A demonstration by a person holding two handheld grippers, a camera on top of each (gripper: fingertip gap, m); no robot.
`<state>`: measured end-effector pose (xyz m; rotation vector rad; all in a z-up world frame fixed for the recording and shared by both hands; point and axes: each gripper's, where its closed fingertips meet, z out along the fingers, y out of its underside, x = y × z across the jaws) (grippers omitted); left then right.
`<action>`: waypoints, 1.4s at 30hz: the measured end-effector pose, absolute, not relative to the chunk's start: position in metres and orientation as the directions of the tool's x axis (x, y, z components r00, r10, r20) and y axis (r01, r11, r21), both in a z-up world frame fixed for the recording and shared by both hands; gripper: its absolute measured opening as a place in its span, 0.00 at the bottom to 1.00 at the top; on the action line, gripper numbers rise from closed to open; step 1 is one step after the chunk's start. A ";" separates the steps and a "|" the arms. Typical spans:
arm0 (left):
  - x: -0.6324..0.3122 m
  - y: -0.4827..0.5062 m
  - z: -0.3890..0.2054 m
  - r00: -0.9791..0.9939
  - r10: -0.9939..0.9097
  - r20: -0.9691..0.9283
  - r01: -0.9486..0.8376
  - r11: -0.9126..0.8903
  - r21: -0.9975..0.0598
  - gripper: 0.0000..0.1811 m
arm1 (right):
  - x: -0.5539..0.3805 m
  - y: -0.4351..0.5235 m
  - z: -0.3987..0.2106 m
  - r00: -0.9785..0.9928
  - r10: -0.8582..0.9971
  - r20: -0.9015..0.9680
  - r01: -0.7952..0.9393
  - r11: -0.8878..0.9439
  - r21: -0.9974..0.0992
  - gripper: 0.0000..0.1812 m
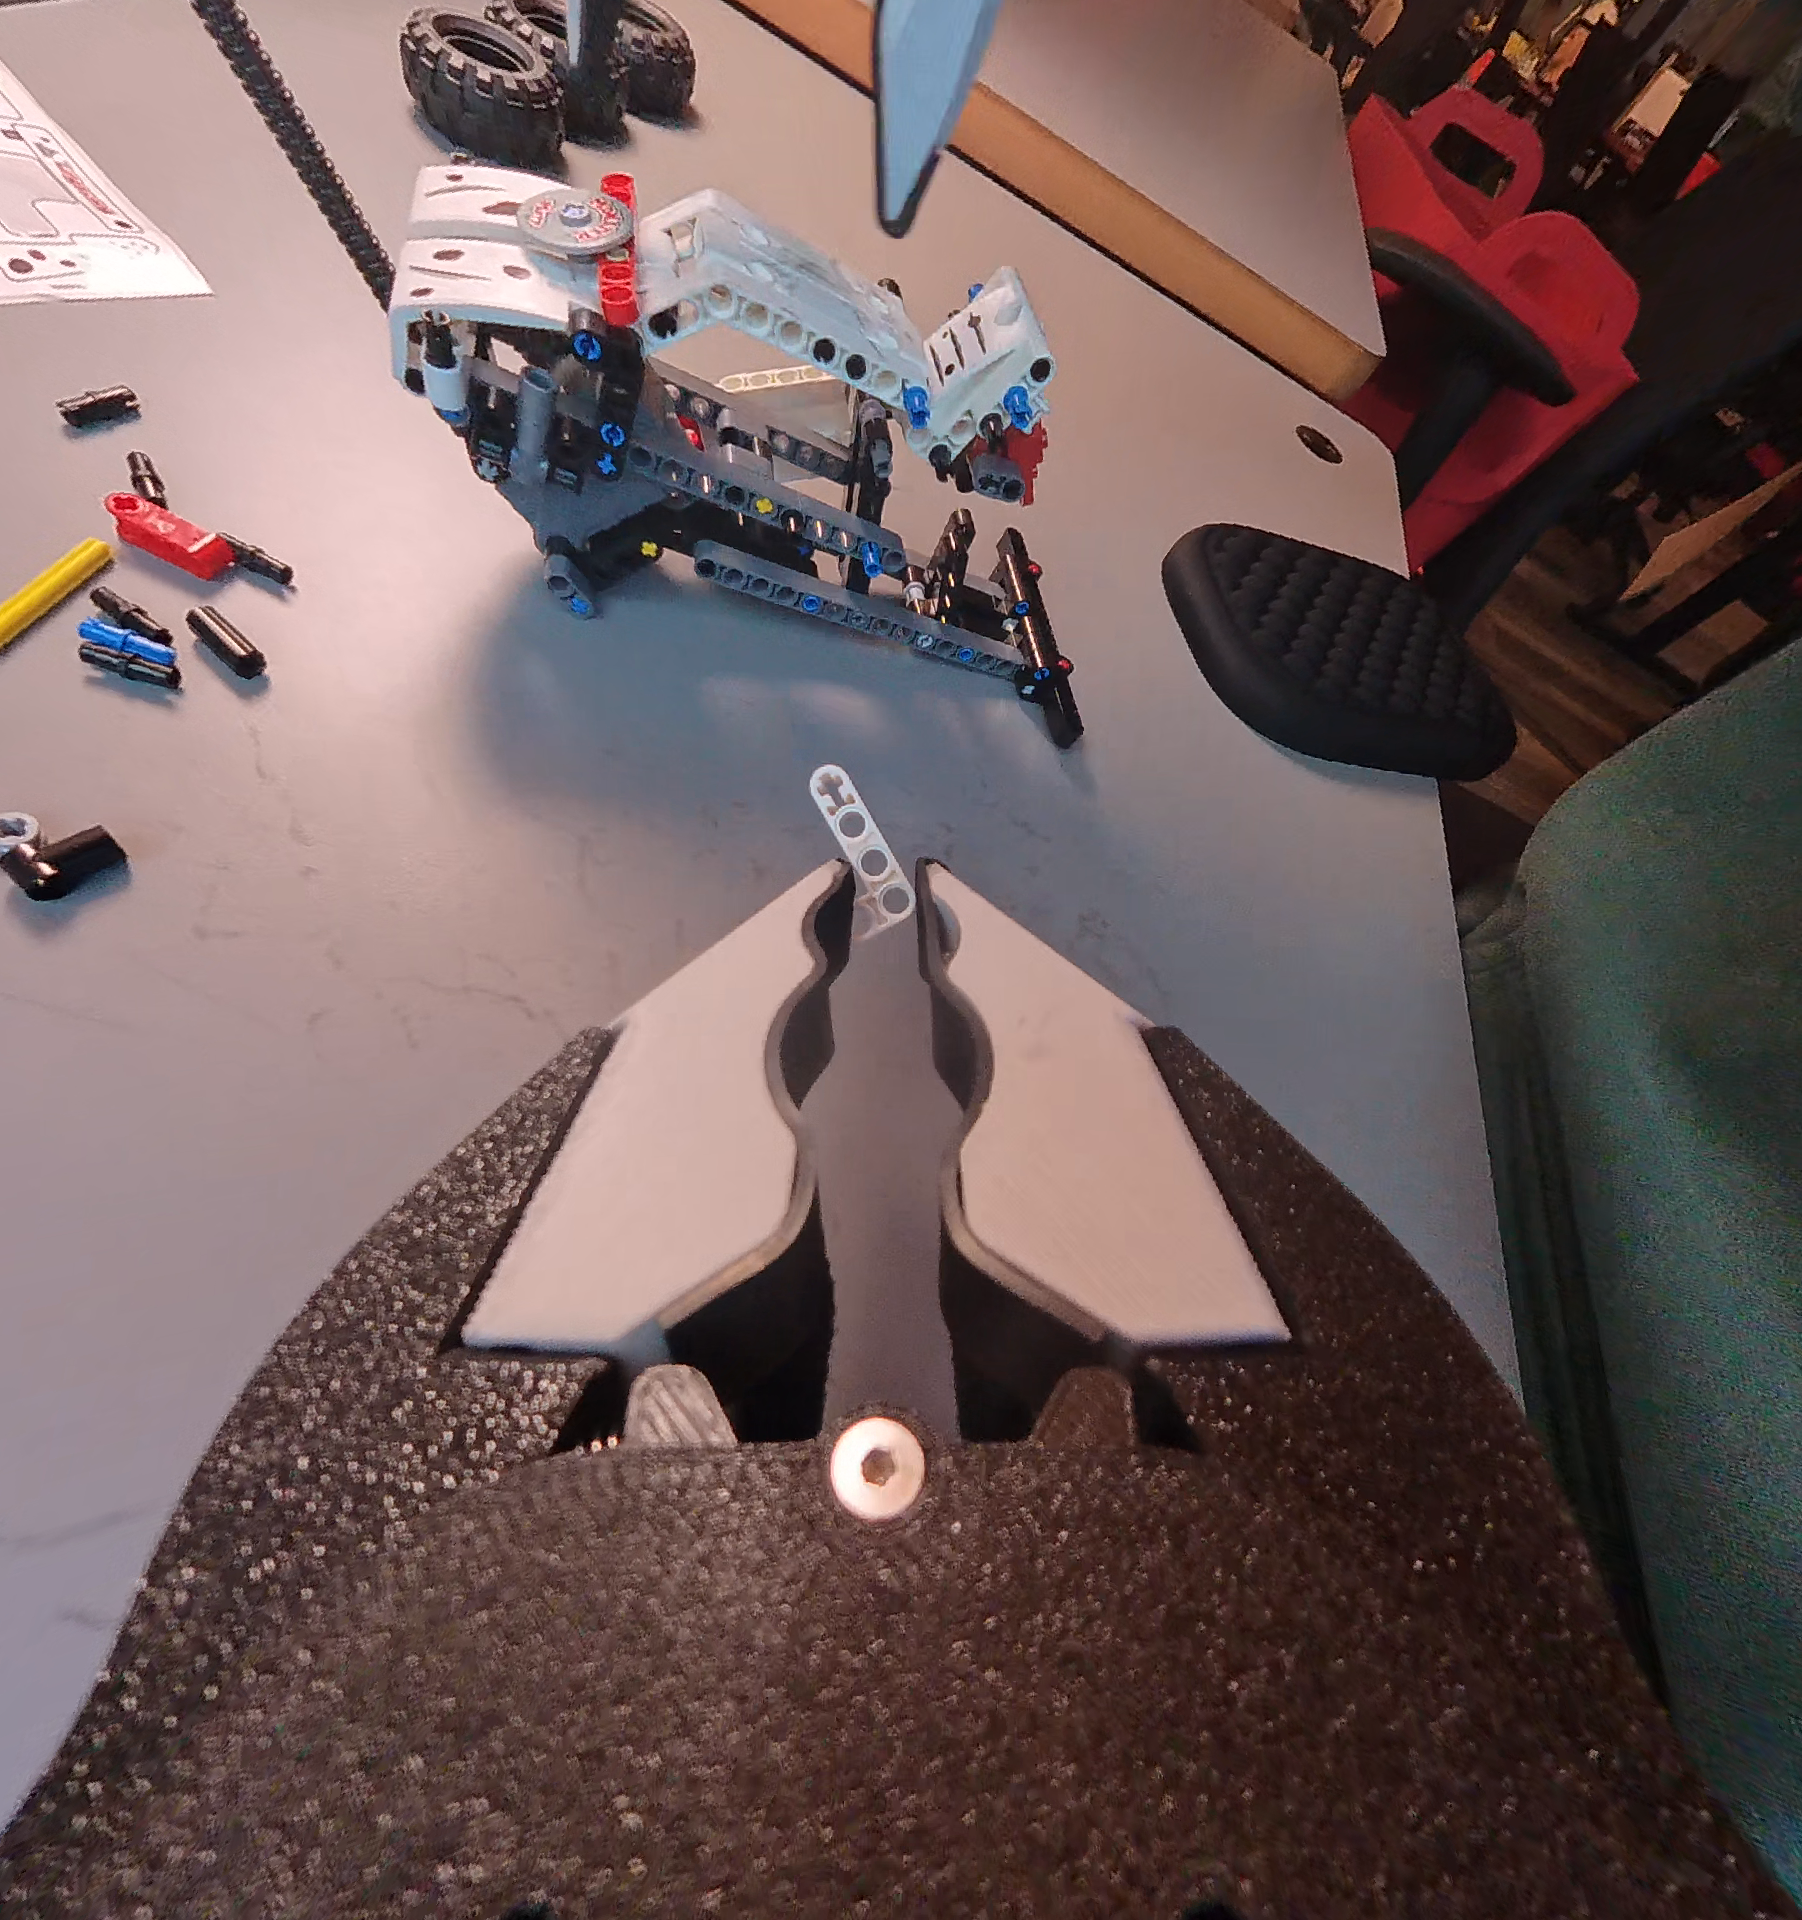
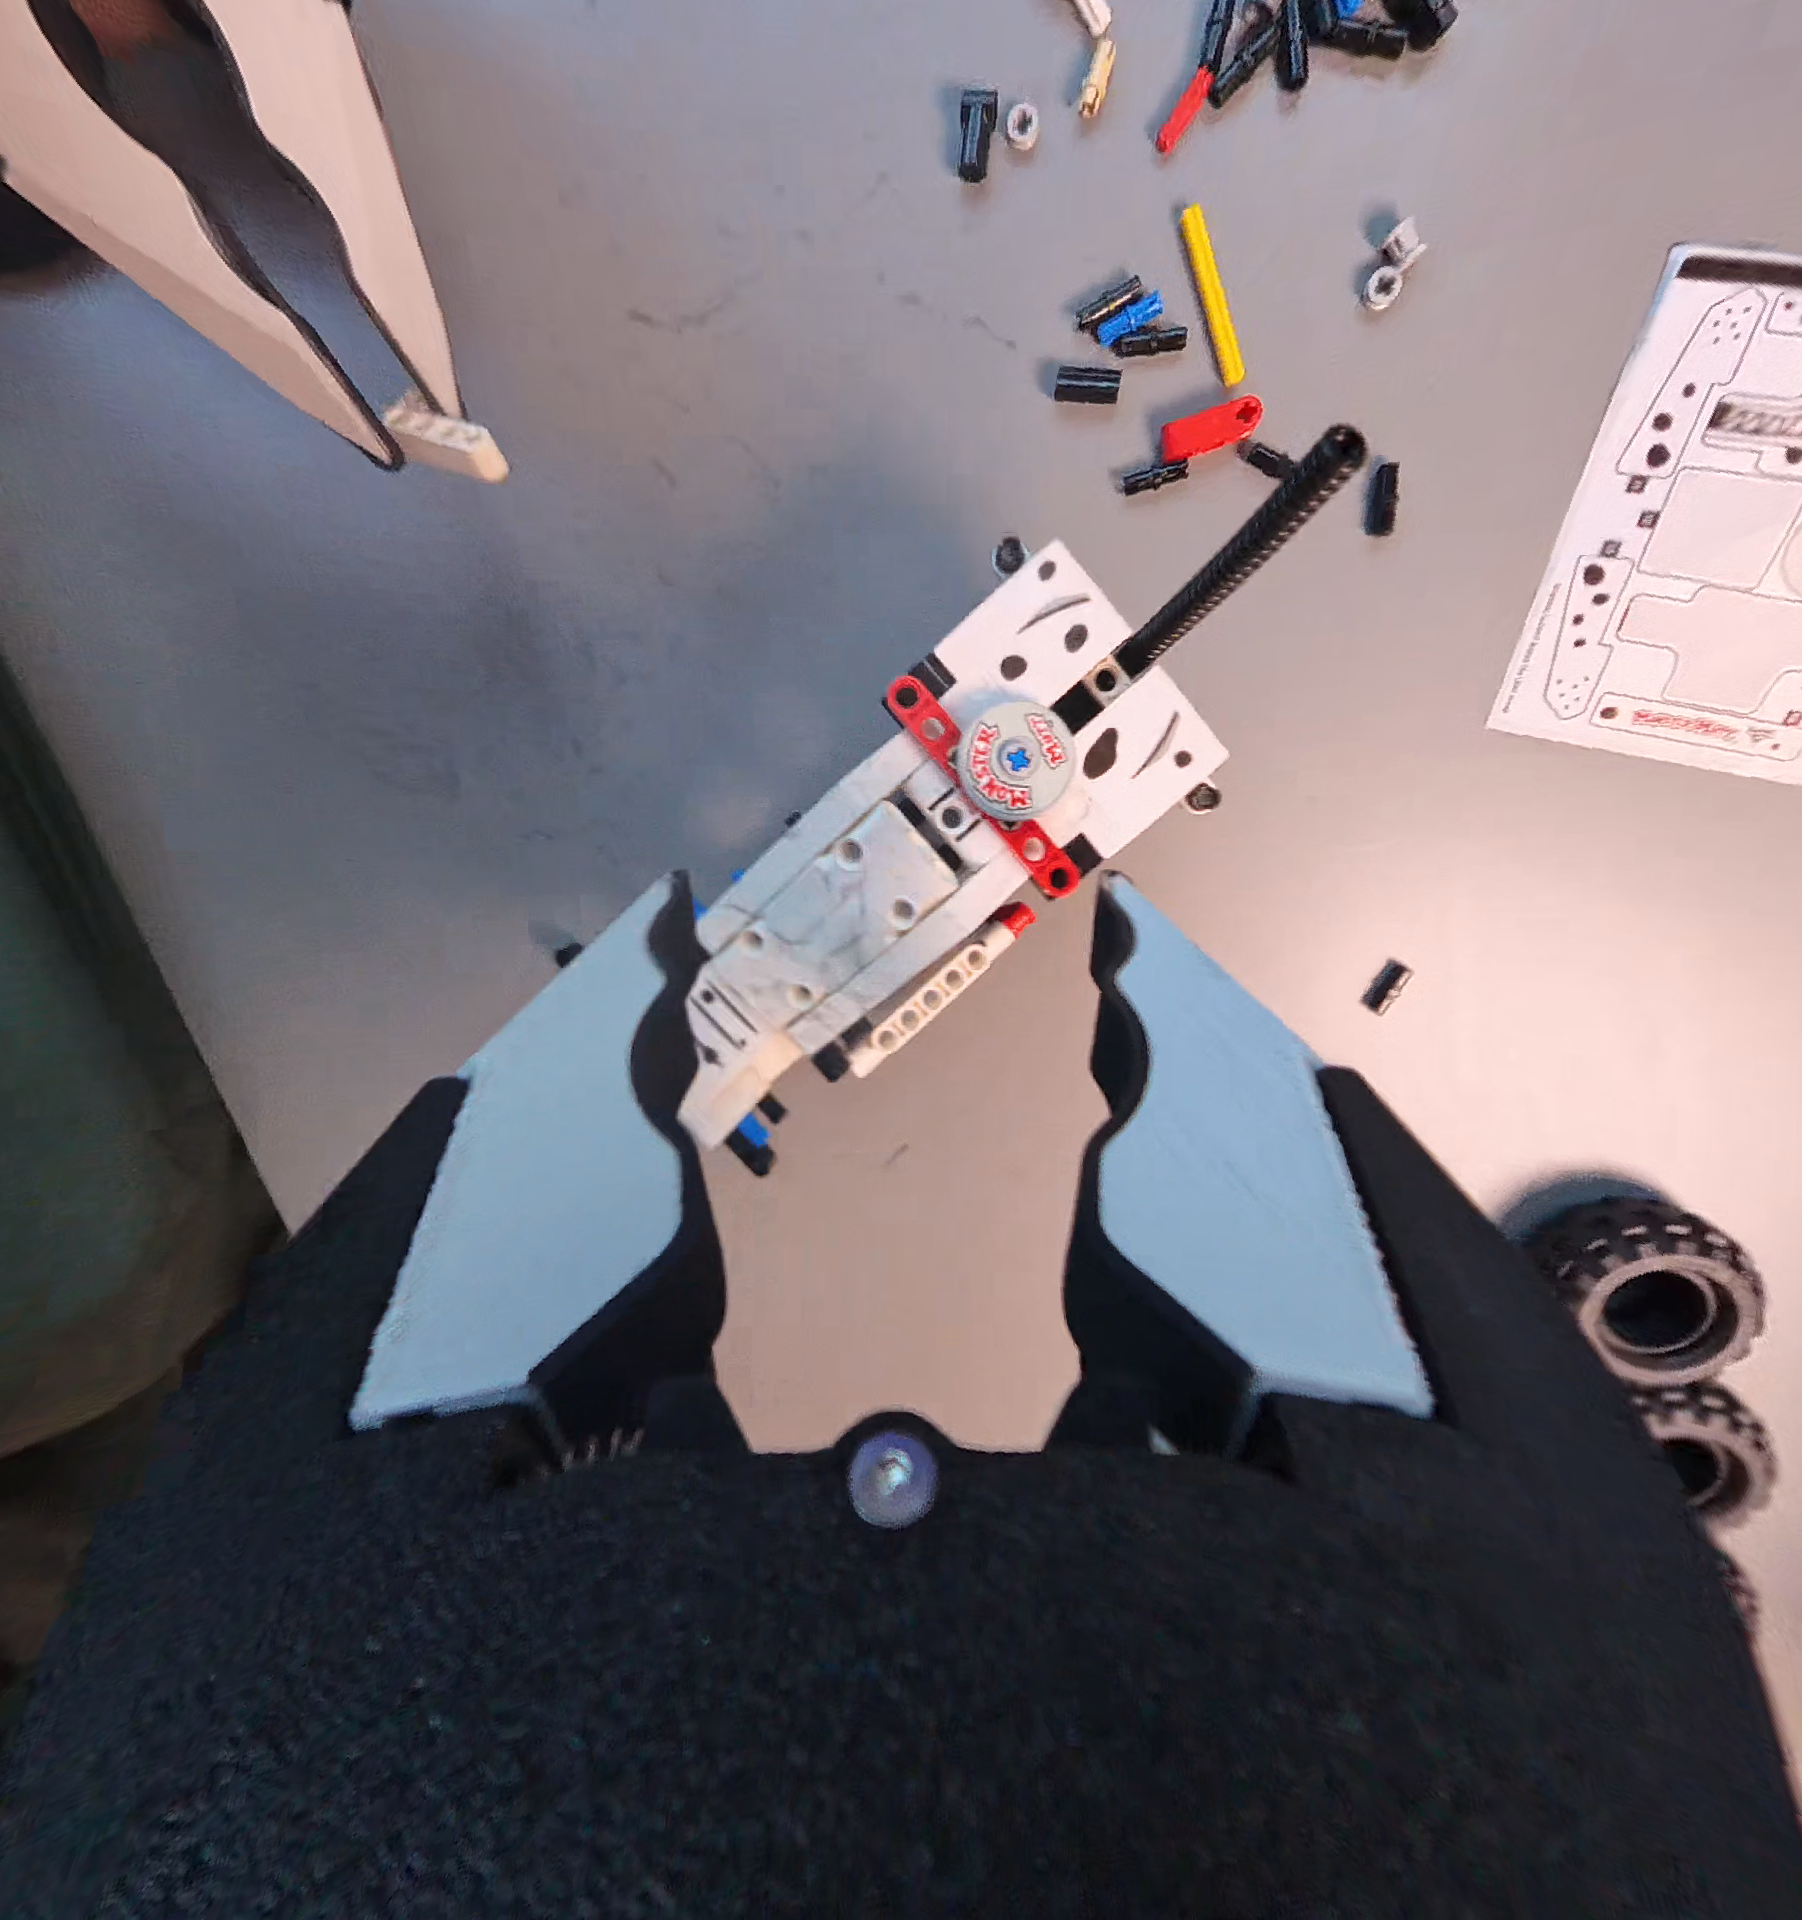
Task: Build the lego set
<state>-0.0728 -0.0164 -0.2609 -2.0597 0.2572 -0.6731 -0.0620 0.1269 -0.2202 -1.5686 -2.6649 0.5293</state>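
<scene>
Grey tabletop (image 1: 357, 987) carries your half-built truck chassis (image 1: 731, 416), bodywork on, wheels missing. Your left gripper (image 1: 881, 883) pinches a small white beam (image 1: 861, 842), well short of the chassis at its 12 o'clock. Your right gripper (image 2: 886, 894) hangs spread above the chassis. Tyres (image 2: 1655, 1309) at 4 o'clock and loose pins (image 2: 1125, 322) remain unfitted, likely many steps.

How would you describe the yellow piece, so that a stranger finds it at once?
Start at the half-built white truck on the grey table. The loose small parts lie apart from it; there lies the yellow axle. It is the only yellow piece, longer than the pins nearby.
</scene>
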 end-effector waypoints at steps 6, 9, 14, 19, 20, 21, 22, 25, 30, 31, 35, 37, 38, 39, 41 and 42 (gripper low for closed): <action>-0.070 -0.016 -0.259 0.824 -0.440 0.358 0.070 -0.547 -0.834 0.06 | -0.057 0.119 -0.250 -0.243 0.967 -0.080 0.946 0.217 -0.243 0.37; -0.067 -0.017 -0.261 0.824 -0.444 0.351 0.057 -0.552 -0.832 0.06 | -0.060 0.116 -0.252 -0.449 0.892 -0.049 0.873 0.427 -0.233 0.32; -0.065 -0.018 -0.258 0.817 -0.465 0.341 0.046 -0.538 -0.842 0.06 | -0.054 0.102 -0.251 -0.860 0.511 0.008 0.507 0.856 -0.100 0.29; -0.062 -0.020 -0.256 0.814 -0.484 0.321 0.025 -0.523 -0.852 0.06 | -0.067 0.093 -0.247 -0.889 0.456 0.036 0.453 0.889 -0.067 0.31; -0.062 -0.020 -0.256 0.814 -0.485 0.321 0.025 -0.522 -0.852 0.06 | -0.069 0.092 -0.242 -0.871 0.490 0.041 0.484 0.870 -0.096 0.37; -0.062 -0.020 -0.256 0.814 -0.484 0.322 0.026 -0.522 -0.852 0.06 | -0.072 0.091 -0.234 -0.851 0.522 0.055 0.510 0.848 -0.145 0.37; -0.062 -0.020 -0.256 0.813 -0.484 0.324 0.028 -0.523 -0.852 0.06 | -0.075 0.090 -0.224 -0.831 0.551 0.077 0.525 0.822 -0.219 0.37; -0.062 -0.019 -0.257 0.812 -0.481 0.331 0.033 -0.528 -0.849 0.06 | -0.067 0.097 -0.201 -0.758 0.640 0.124 0.558 0.735 -0.384 0.40; -0.061 -0.018 -0.259 0.810 -0.477 0.340 0.035 -0.539 -0.841 0.06 | -0.041 0.110 -0.223 -0.653 0.671 0.352 0.507 0.732 -0.455 0.43; -0.061 -0.018 -0.260 0.810 -0.477 0.342 0.037 -0.540 -0.841 0.06 | -0.044 0.109 -0.229 -0.613 0.669 0.421 0.487 0.739 -0.465 0.43; -0.061 -0.017 -0.261 0.807 -0.472 0.355 0.050 -0.544 -0.838 0.06 | -0.061 0.107 -0.245 -0.520 0.607 0.601 0.443 0.793 -0.418 0.27; -0.061 -0.017 -0.262 0.805 -0.469 0.363 0.058 -0.546 -0.836 0.06 | -0.066 0.113 -0.247 -0.555 0.576 0.600 0.443 0.815 -0.372 0.21; -0.062 -0.017 -0.262 0.805 -0.469 0.363 0.059 -0.546 -0.836 0.06 | -0.067 0.114 -0.245 -0.589 0.596 0.546 0.461 0.802 -0.379 0.21; -0.062 -0.017 -0.261 0.806 -0.470 0.361 0.057 -0.545 -0.837 0.06 | -0.067 0.117 -0.243 -0.622 0.612 0.488 0.481 0.791 -0.379 0.20; -0.061 -0.018 -0.261 0.804 -0.474 0.358 0.052 -0.544 -0.837 0.06 | -0.063 0.116 -0.242 -0.712 0.633 0.304 0.521 0.766 -0.376 0.20; -0.061 -0.018 -0.261 0.802 -0.476 0.360 0.051 -0.546 -0.836 0.06 | -0.063 0.117 -0.240 -0.728 0.652 0.213 0.552 0.741 -0.382 0.13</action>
